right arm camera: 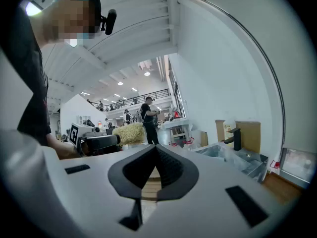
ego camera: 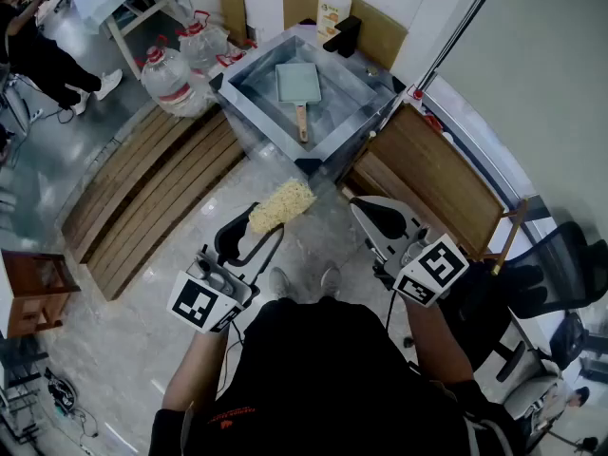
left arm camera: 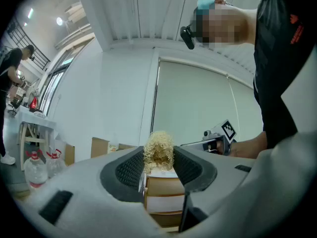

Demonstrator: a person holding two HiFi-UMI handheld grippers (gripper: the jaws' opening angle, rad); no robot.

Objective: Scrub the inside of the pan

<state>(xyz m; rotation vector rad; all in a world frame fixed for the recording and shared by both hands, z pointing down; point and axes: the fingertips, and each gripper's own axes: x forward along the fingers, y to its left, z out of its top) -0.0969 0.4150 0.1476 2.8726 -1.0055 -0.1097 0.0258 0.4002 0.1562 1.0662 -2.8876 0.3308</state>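
Left gripper (left arm camera: 158, 168): jaws clamped on a straw-coloured scrubber (left arm camera: 158, 150), apparently loofah fibre. Right gripper (right arm camera: 156, 165): jaws together, nothing between them. Both are held well short of the sink (ego camera: 249, 112), where the pan (ego camera: 298, 84) lies flat, handle toward the person.

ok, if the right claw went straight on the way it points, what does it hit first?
Nothing near. The right claw points past the sink, which sits to its right; the white table far ahead looks first in line, depth unclear.
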